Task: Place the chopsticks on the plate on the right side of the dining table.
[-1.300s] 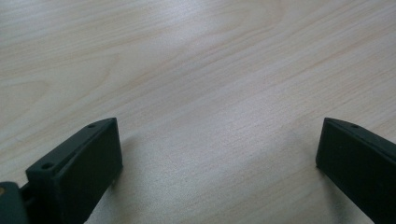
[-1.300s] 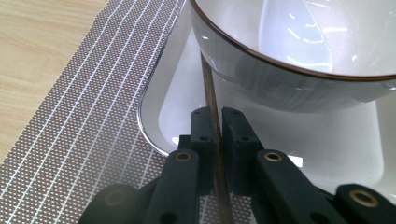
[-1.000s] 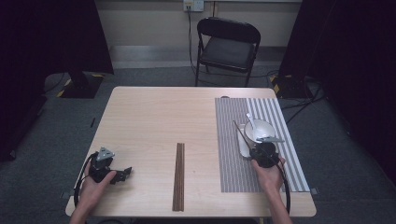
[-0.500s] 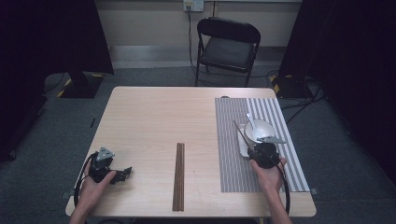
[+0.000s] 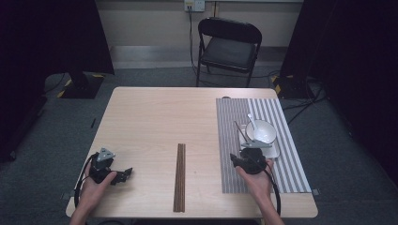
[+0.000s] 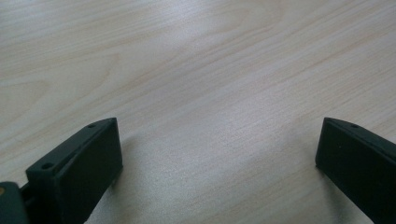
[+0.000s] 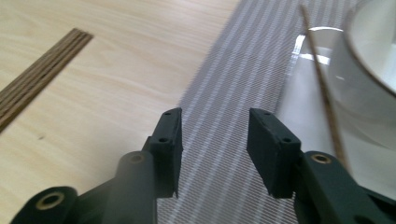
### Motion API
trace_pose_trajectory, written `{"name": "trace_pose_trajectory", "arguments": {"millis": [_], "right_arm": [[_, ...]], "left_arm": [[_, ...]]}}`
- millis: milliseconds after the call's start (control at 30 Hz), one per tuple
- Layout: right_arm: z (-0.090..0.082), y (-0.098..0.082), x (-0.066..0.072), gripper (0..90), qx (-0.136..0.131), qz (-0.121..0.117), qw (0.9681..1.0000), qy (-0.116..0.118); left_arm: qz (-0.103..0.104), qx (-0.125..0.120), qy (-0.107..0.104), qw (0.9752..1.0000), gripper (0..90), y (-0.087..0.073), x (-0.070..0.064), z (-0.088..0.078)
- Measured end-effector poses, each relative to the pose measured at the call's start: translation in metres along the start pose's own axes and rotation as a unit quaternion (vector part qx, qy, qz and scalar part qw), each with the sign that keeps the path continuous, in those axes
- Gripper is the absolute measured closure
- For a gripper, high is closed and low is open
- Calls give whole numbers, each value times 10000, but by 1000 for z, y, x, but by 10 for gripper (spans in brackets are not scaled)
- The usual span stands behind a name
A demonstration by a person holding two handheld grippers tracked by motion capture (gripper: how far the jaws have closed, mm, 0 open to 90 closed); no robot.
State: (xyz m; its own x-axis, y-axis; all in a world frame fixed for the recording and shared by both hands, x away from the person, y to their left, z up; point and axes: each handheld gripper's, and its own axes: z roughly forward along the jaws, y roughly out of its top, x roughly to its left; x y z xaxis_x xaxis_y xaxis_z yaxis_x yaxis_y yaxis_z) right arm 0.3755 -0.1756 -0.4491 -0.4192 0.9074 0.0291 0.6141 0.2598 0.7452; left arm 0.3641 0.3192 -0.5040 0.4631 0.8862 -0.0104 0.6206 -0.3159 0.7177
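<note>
- A thin chopstick leans with its upper end on the rim of the white bowl and its lower end down on the plate under the bowl; in the right gripper view the chopstick runs up the right side, just beside the jaws but not between them.
- The right gripper sits just short of the plate, over the striped mat. Its jaws have just been opening and now stand parted with nothing between them, only mat showing in the gap.
- A white spoon rests in the bowl.
- The mat covers the right part of the worktop.
- A bundle of dark chopsticks lies lengthwise near the middle of the worktop, well apart from both hands.
- The left gripper rests low at the near left corner, jaws spread wide and released over bare wood.
- A black folding chair stands behind the worktop.
</note>
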Motion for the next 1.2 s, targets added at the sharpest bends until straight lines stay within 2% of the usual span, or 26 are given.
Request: {"name": "trace_pose_trajectory", "arguments": {"millis": [100, 167, 233, 333, 500, 567, 667, 700, 833, 1000, 1067, 1200], "right_arm": [[3, 2, 14, 506, 15, -107, 9998, 190], [7, 4, 24, 460, 37, -314, 9991, 282], [10, 4, 29, 449, 50, -284, 9986, 432], [15, 3, 40, 415, 128, -400, 9974, 591], [23, 2, 66, 370, 321, -473, 9942, 909], [26, -1, 80, 347, 386, -653, 9922, 985], [29, -3, 93, 326, 409, -831, 9892, 1139], [29, -5, 98, 313, 360, -826, 9886, 1204], [32, -9, 109, 281, 441, -945, 9847, 1397], [33, -10, 118, 245, 514, -940, 9815, 1589], [32, -12, 121, 244, 512, -999, 9815, 1549], [36, -15, 129, 234, 579, -1028, 9791, 1656]], "left_arm": [[-1, -1, 0, 10000, 0, 0, 0, 0], [0, 1, 0, 10000, 0, 0, 0, 0], [3, 6, 7, 10000, 0, 0, 0, 0], [-12, -5, 3, 10000, 0, 0, 0, 0], [3, 5, 4, 10000, 0, 0, 0, 0], [4, 5, 6, 10000, 0, 0, 0, 0], [7, 23, 23, 10000, 0, 0, 0, 0], [-20, 3, 27, 10000, 0, 0, 0, 0], [-19, 3, 21, 10000, 0, 0, 0, 0], [-27, 2, 27, 10000, 0, 0, -1, 0], [-32, -1, 30, 10000, 0, 0, -1, 0], [-31, -2, 29, 10000, 0, 0, -1, 0]]}}
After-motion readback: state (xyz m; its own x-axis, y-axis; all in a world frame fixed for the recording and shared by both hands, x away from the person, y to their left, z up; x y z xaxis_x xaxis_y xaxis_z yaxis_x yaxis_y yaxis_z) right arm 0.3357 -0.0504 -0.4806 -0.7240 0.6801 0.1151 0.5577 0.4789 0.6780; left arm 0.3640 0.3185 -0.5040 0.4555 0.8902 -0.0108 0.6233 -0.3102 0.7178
